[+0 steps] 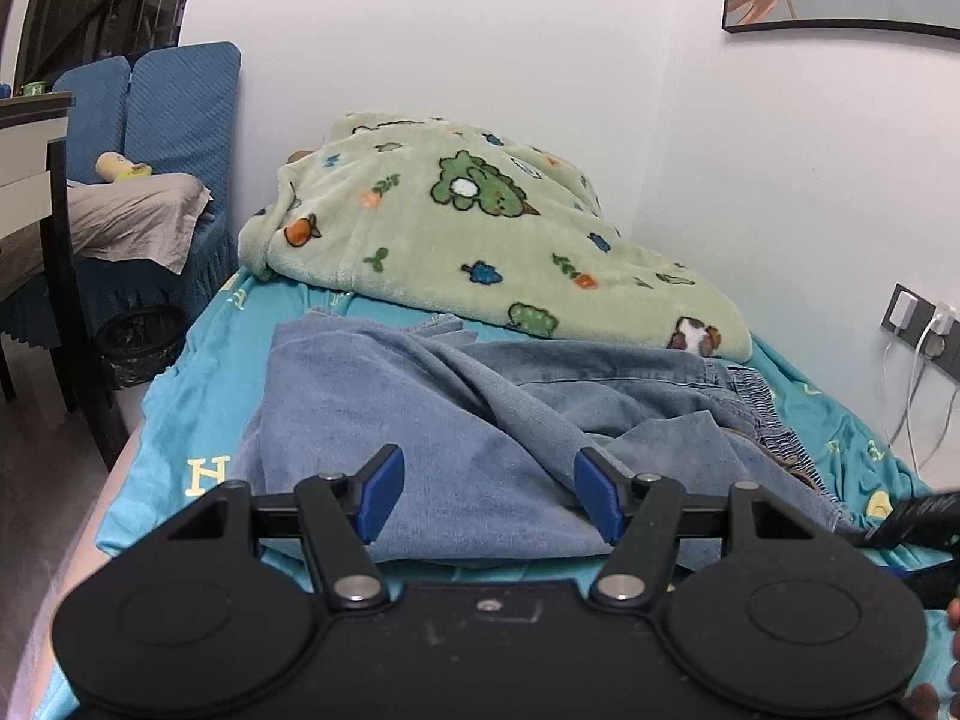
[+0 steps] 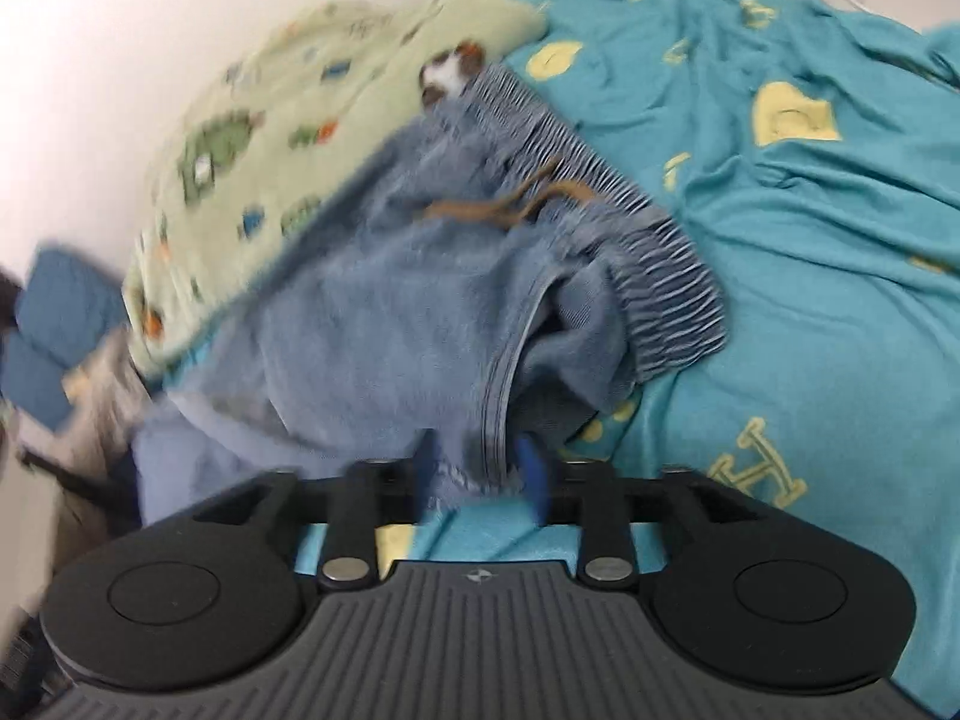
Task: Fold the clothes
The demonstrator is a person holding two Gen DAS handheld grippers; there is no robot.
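Left wrist view: left tool (image 1: 487, 495) spread, empty, above crumpled jeans (image 1: 456, 420) on the bed (image 1: 198, 360). Right wrist view, blurred: right tool (image 2: 480, 468) pinching the jeans' hem (image 2: 480, 450). Judged step: spreading flat; next, left tool must grip an edge.

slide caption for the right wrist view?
Right gripper shut on crumpled blue denim pants over teal bedsheet.

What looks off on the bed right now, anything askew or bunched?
The denim pants lie crumpled, not flat: deep diagonal creases, and the striped waistband twisted with the brown drawstring loose on top. The right gripper pinches a pocket edge; the left gripper is open. The green blanket is heaped behind.
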